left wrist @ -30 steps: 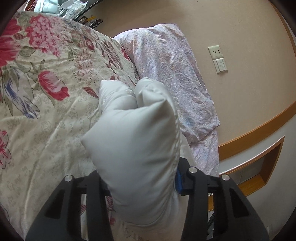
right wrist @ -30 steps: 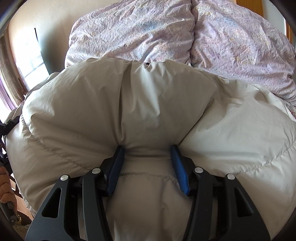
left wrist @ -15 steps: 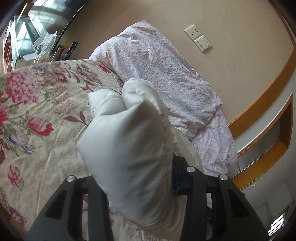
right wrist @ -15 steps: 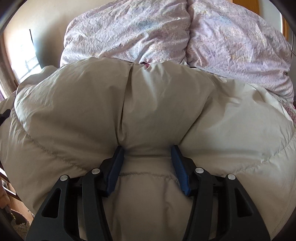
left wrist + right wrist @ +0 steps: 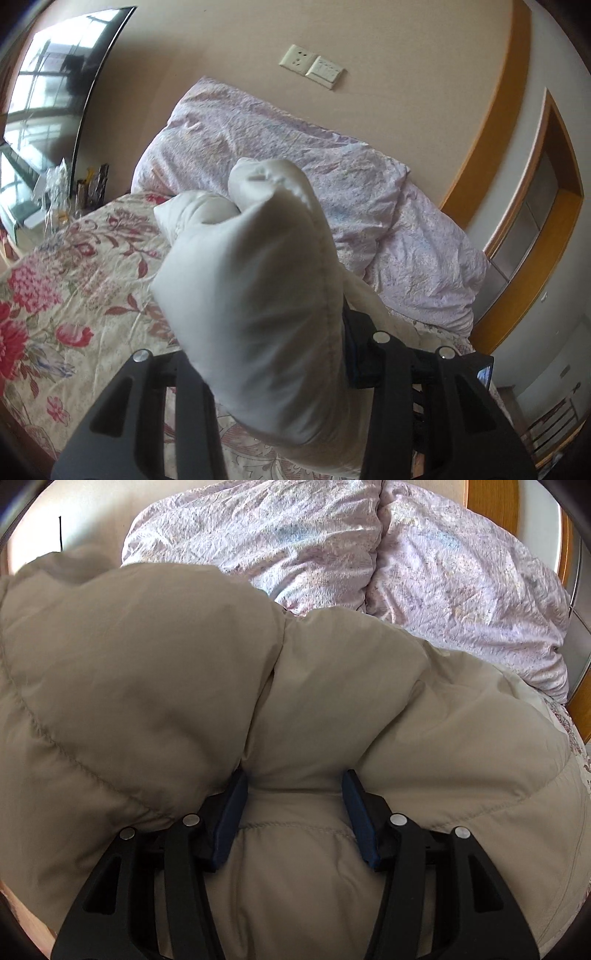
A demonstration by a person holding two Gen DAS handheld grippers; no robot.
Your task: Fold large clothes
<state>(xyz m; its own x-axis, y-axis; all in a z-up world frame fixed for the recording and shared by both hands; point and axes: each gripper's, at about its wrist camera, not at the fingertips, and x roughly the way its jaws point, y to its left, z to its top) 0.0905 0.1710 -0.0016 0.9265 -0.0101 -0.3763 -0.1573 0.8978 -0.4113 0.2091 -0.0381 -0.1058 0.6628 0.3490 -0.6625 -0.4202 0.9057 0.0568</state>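
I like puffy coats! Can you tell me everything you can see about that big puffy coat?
The puffy coat is pale beige, padded, and stitched into fat quilted sections of smooth, slightly shiny cloth. It lies heaped on the flowery bedspread in front of the lilac pillows. The right gripper pinches a thick fold of it. The left gripper clamps another bunched end, held up off the bed.

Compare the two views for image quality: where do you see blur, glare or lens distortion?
Left wrist view: fisheye bends the wall's wooden trim into a curve; window light glares off the dark TV screen; the padded jacket looks soft. Right wrist view: the jacket's upper left edge is smeared; the pillows are sharp.
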